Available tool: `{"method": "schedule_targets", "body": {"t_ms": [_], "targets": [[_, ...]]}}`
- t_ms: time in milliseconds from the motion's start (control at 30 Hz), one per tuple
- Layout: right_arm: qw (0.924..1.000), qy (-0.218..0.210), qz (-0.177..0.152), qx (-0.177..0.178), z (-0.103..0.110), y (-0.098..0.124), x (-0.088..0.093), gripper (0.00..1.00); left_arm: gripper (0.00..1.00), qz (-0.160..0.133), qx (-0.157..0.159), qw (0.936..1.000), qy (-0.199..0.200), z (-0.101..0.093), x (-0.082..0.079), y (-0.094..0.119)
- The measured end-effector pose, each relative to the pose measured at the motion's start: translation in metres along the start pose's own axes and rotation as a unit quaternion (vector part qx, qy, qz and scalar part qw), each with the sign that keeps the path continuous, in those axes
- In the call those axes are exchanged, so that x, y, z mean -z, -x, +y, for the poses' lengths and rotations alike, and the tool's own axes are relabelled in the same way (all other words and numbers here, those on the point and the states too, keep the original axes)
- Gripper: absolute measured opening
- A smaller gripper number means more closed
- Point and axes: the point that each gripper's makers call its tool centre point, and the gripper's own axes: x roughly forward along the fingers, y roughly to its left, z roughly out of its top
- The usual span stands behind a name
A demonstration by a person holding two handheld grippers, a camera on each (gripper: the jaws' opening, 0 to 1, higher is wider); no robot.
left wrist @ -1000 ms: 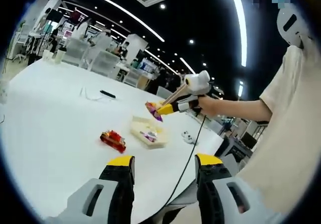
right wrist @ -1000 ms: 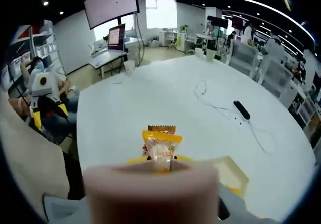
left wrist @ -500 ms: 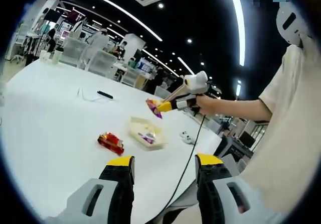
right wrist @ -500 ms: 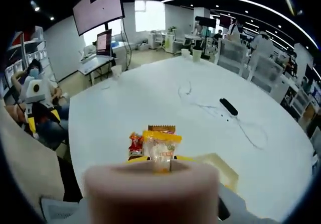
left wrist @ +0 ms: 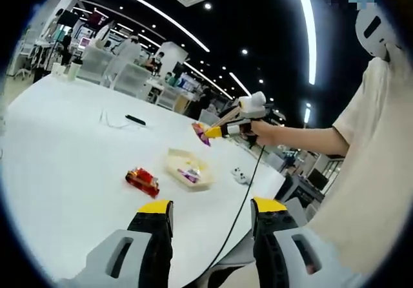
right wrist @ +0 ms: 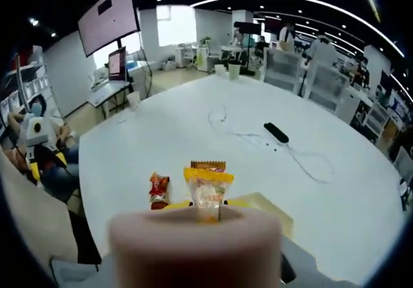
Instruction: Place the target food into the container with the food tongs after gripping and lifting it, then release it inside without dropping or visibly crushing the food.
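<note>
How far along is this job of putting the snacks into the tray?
Done: one snack already lies in the tray. In hand: the right tool, seen in the left gripper view, holds a wrapped snack in the tongs, lifted above the table near the tray. Left: lower and release it inside; the red packet lies outside. The left tool is open.

Wrapped snack (right wrist: 208, 188) held aloft in tongs (left wrist: 222, 121) above the cream container (left wrist: 188, 170).

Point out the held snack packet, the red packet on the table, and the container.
Held snack packet (right wrist: 208, 190): right gripper view, middle of the clear wrapper.
Red packet (left wrist: 143, 180): left gripper view, its centre.
Container (left wrist: 175, 157): left gripper view, far rim.
</note>
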Motion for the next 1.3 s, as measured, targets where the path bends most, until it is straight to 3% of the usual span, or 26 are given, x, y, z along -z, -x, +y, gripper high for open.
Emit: {"method": "schedule_targets", "body": {"t_ms": [600, 833, 1300], "targets": [[0.9996, -0.019, 0.001, 0.02, -0.015, 0.006, 0.007, 0.17, 0.48, 0.004, -0.007, 1.0, 0.004, -0.001, 0.004, 0.006], [0.9979, -0.057, -0.017, 0.026, -0.027, 0.009, 0.004, 0.17, 0.48, 0.005, -0.008, 0.9999, 0.005, -0.002, 0.005, 0.006], [0.9955, -0.082, -0.022, 0.041, -0.042, 0.017, 0.013, 0.17, 0.48, 0.007, -0.007, 0.9999, 0.005, -0.004, 0.005, 0.006]]}}
